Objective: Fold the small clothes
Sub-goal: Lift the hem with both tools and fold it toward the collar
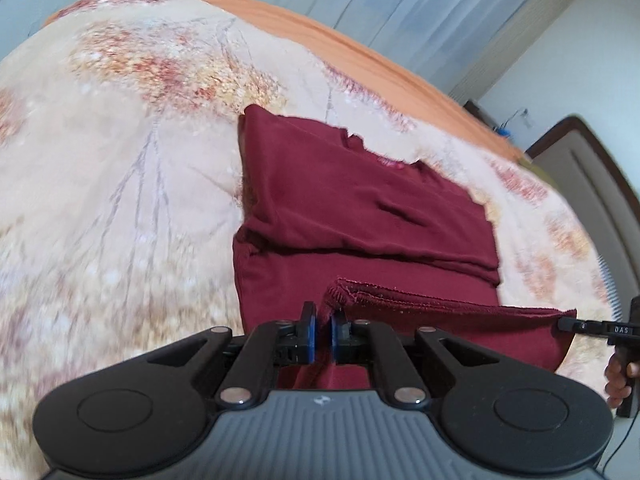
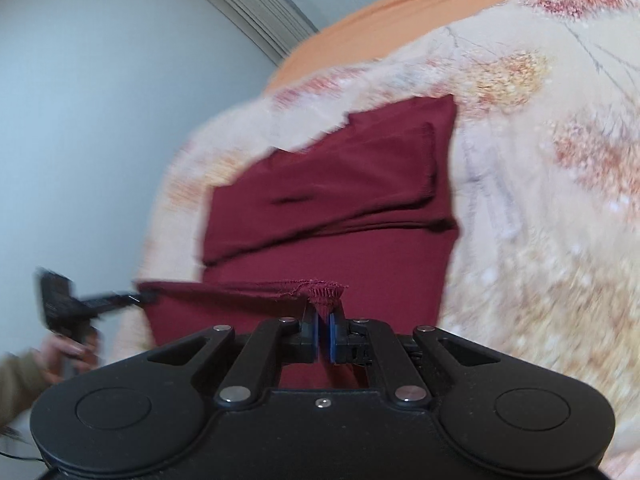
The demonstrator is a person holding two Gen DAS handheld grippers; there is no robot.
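Covering bed, floral blanket (image 1: pixel 120 168), curtains (image 1: pixel 380 0) behind

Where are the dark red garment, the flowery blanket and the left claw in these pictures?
Dark red garment (image 1: pixel 360 200): left wrist view, its folded middle.
Flowery blanket (image 1: pixel 120 160): left wrist view, bare patch.
Left claw (image 1: pixel 323 330): left wrist view, between its fingertips, pinching the hem.

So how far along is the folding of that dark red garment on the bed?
Partly done: the maroon garment already lies on the floral blanket as a narrow strip with its sides folded in. In hand: the left gripper and right gripper each pinch a corner of the near hem, lifted taut. Left: carrying that hem over to the far end and flattening.
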